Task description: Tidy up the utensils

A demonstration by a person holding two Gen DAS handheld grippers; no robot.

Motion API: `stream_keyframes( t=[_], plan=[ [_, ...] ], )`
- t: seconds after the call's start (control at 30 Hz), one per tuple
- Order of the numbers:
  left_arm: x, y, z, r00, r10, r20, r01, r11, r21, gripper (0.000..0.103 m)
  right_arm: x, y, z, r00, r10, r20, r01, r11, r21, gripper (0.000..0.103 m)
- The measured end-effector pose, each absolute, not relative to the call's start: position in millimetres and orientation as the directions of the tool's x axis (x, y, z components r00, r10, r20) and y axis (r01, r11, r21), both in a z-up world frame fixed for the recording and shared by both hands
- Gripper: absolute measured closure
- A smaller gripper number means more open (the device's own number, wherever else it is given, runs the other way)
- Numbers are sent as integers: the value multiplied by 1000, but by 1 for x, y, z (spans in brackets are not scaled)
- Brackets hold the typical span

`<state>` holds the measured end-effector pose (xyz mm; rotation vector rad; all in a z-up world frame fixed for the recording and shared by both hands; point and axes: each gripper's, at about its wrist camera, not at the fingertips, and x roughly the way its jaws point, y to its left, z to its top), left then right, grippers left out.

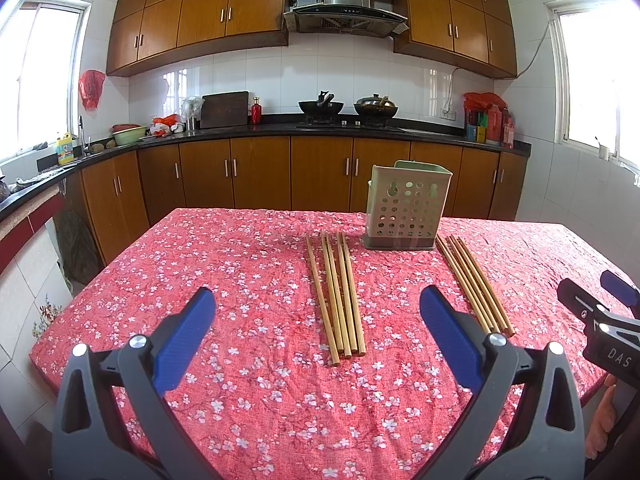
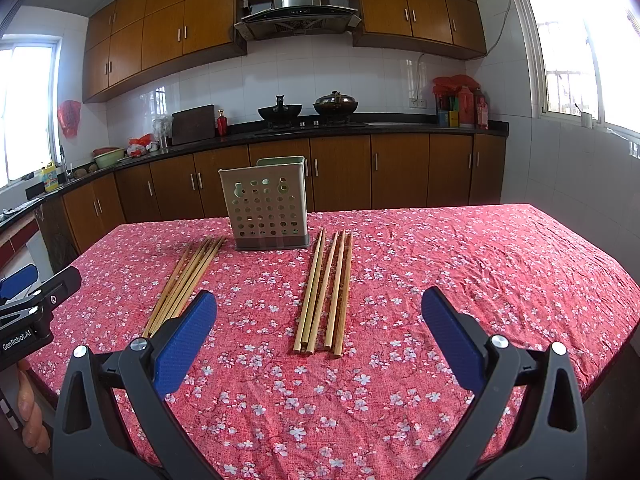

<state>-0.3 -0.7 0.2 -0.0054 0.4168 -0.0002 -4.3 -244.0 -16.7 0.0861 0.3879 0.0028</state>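
**Both hand-held grippers gaping wide over the near edge, chopsticks lying ahead**

The left hand-held gripper [image 1: 316,316] is hovering above the near edge of the counter [image 1: 200,264], its blue pads spread wide apart and gripping nothing. The left bundle of chopsticks [image 1: 336,300] is lying just ahead of it, the near ends falling between the two pads in the left wrist view. The right hand-held gripper [image 2: 319,316] is hanging alongside, equally wide and equally empty, with the right bundle of chopsticks [image 2: 326,292] stretching away between its pads in the right wrist view.

Both bundles are lying flat on the red floral cloth, running from the near side toward the far edge. The perforated utensil holder [image 1: 406,208] is standing upright beyond them, toward the far edge, sitting between the far tips of the two bundles and close to both.
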Motion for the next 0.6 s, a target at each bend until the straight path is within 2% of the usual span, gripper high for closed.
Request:
stream_keyframes(
  t=[0.6],
  plan=[
    [0,-2,1,914,-3,-405,1,1000,-6,4,-4,-244,-17,926,20,-378,14,996,85,2]
  ],
)
